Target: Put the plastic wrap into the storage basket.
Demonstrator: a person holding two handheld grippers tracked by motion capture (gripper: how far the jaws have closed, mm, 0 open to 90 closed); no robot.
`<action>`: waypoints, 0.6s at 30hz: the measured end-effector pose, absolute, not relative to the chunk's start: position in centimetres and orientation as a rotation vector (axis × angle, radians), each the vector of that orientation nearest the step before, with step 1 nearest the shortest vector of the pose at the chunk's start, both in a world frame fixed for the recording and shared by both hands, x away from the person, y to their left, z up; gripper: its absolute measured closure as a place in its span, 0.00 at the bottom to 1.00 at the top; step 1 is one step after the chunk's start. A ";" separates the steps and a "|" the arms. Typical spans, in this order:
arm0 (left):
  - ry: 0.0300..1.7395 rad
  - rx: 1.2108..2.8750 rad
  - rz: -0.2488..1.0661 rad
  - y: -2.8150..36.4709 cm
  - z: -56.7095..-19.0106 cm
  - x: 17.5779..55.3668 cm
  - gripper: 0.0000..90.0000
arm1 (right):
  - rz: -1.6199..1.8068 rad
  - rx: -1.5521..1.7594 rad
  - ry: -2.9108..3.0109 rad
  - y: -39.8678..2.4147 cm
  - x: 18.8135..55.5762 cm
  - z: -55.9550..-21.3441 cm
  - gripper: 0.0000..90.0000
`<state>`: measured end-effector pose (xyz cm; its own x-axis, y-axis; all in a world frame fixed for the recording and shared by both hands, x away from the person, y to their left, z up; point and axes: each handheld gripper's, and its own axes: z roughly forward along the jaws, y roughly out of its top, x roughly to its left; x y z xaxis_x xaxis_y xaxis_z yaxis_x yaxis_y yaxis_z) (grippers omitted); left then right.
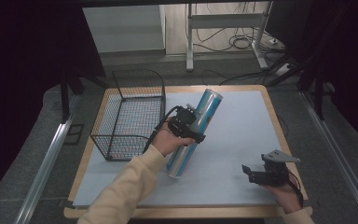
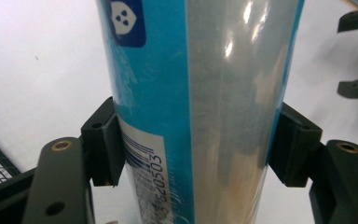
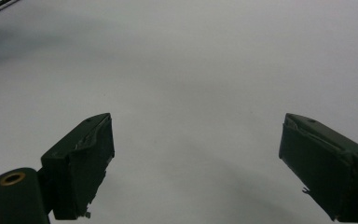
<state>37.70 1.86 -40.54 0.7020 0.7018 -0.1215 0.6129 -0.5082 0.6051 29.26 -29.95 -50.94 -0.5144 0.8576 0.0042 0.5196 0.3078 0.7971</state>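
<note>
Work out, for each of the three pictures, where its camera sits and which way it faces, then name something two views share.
High view: above the person's side, looking forward and down on the table; both forearms, left gripper and right gripper show.
Left gripper view: rides the left gripper, looking along its jaws, shut on the blue tube.
Right gripper view: rides the right gripper, facing the bare table surface between open jaws.
Shared: the blue tube and the wire basket appear in the high and left gripper views.

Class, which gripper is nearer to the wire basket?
Left. The left gripper, clamped on the blue tube, is just beside the wire basket; the right gripper sits across the table.
</note>
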 end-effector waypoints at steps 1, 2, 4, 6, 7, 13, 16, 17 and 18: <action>0.999 2.266 0.189 1.9 -40.3 37.6 0.35 | 1.075 1.224 2.157 -29.9 29.3 -50.9 0.11; 0.995 2.265 0.193 1.9 -40.2 37.6 0.35 | 1.074 1.224 2.158 -29.9 29.3 -51.0 0.11; 0.995 2.254 0.201 2.0 -39.9 37.6 0.35 | 1.074 1.223 2.158 -29.9 29.3 -51.0 0.11; 0.992 2.250 0.202 2.1 -39.7 37.6 0.35 | 1.073 1.223 2.158 -29.9 29.3 -51.0 0.11; 0.992 2.246 0.205 2.2 -39.6 37.6 0.35 | 1.074 1.223 2.157 -30.0 29.3 -50.9 0.11; 0.987 2.243 0.213 2.4 -39.1 37.6 0.35 | 1.072 1.223 2.158 -30.0 29.3 -50.9 0.11; 0.986 2.241 0.210 2.3 -39.1 37.6 0.35 | 1.071 1.223 2.157 -30.0 29.3 -50.9 0.11; 0.983 2.243 0.212 2.3 -39.0 37.6 0.35 | 1.071 1.224 2.157 -30.0 29.3 -50.9 0.11; 0.981 2.243 0.213 2.3 -39.0 37.6 0.35 | 1.069 1.222 2.158 -30.0 29.2 -50.9 0.11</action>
<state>37.62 2.32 -39.02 0.7036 0.7017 -0.1120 0.5923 -0.4920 0.6380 29.25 -30.01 -50.92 -0.5146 0.8574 0.0001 0.5196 0.3118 0.7955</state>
